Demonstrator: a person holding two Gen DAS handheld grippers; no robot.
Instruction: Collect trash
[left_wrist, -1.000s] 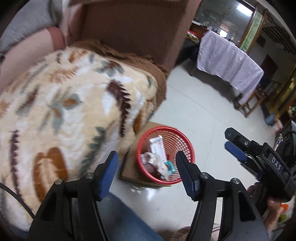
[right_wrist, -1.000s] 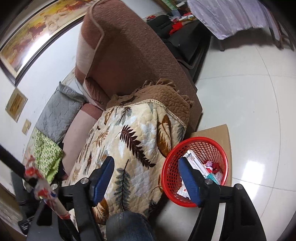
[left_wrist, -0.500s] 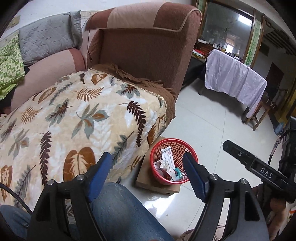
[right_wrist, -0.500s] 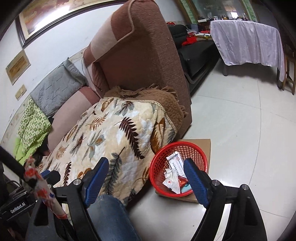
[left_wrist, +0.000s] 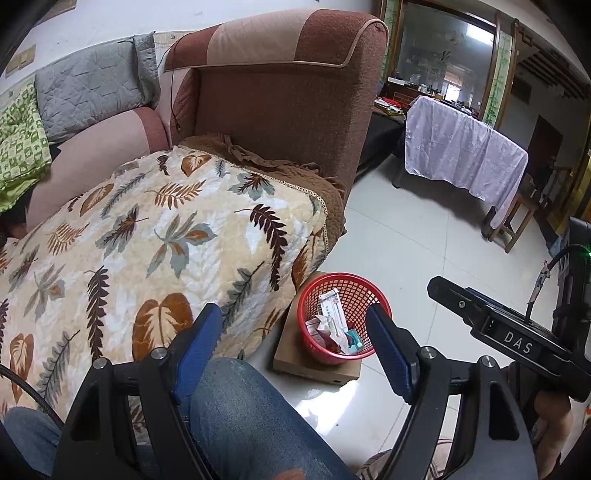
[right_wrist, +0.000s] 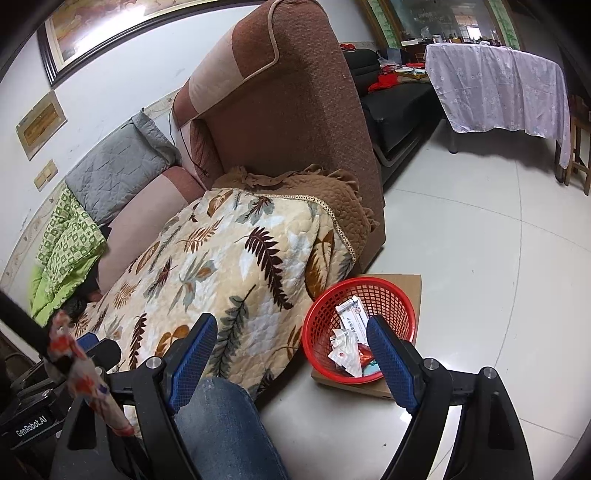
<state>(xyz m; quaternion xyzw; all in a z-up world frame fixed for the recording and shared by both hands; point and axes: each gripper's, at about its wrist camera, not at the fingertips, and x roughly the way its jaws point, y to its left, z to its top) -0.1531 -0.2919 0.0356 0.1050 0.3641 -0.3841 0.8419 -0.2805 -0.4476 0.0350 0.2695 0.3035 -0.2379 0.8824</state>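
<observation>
— Both grippers are released, yes? The left gripper (left_wrist: 295, 336) has its blue-padded fingers (left_wrist: 197, 341) spread wide, with nothing between them.

— Yes, and the right gripper (right_wrist: 291, 347) is the same: jaws wide apart, holding nothing. Both hang above the person's knee in blue jeans (left_wrist: 255, 413).

— Where is the trash?

— It lies inside the round red plastic mesh basket (right_wrist: 402, 299). The basket stands on a flat brown cardboard box (left_wrist: 291, 354) on the pale tiled floor (right_wrist: 498, 258), just beside the hanging edge of the cream blanket with brown and grey leaf print (left_wrist: 147, 240).

— How does the trash look?

— One long white carton with printed text (right_wrist: 352, 315) leans against the basket wall. Below it are crumpled white wrappers (right_wrist: 345, 349), some with red marks, and a small teal piece (left_wrist: 354, 338). The pieces touch each other in a loose heap at the bottom.

— What is around?

— The blanket covers the seat of a brown fabric armchair (left_wrist: 288, 99). A table under a pale lilac cloth (right_wrist: 498, 88) stands well apart. In the right wrist view a red-and-white patterned wrapper (right_wrist: 85, 373) is wound around a dark rod at the left edge; I cannot tell what that rod is.
</observation>
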